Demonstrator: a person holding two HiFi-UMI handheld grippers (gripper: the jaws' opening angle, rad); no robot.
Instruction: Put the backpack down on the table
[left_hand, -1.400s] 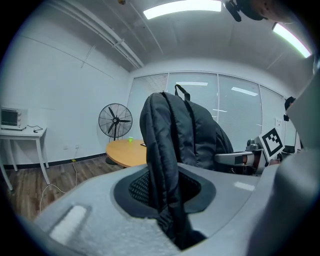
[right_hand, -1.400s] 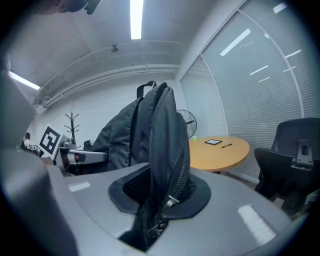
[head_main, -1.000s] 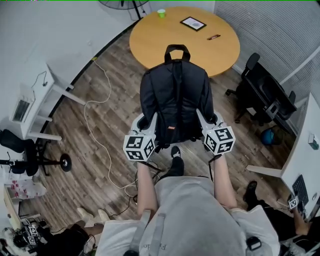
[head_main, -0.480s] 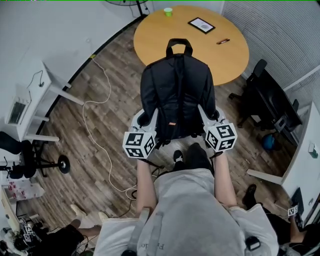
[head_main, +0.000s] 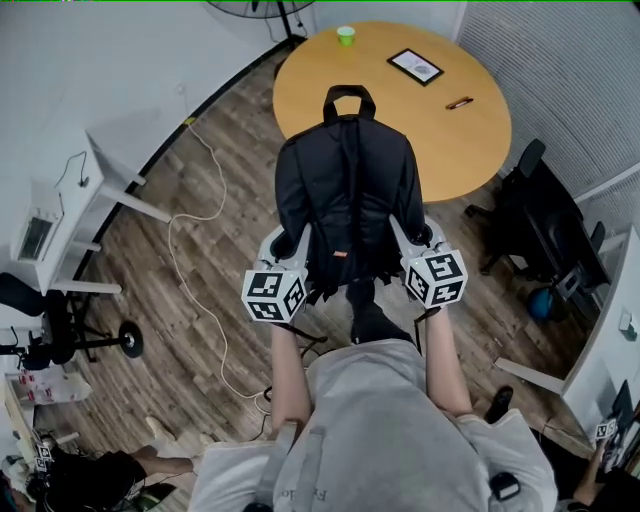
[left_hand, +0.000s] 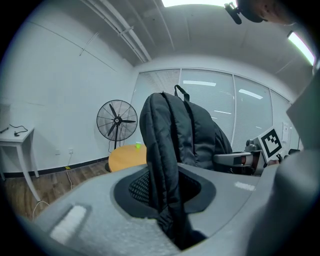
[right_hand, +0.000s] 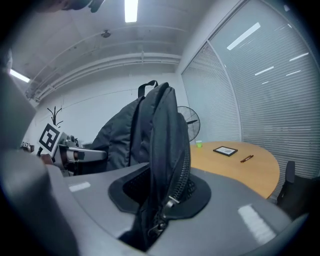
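The black backpack (head_main: 347, 190) is held upright in the air, zipped shut, so its contents cannot be seen. Its left side is pinched in the narrowly set jaws of the left gripper (head_main: 284, 248), and its right side, at the zipper, in those of the right gripper (head_main: 417, 242). It is kept above the wooden floor (head_main: 150, 270) at the near edge of the round surface (head_main: 400, 130), on whose far part a green cup (head_main: 346, 35), a framed picture (head_main: 416, 67) and a pen (head_main: 459, 102) are seen. Since a second ago the backpack has been brought closer to the surface, and both grips are unchanged.
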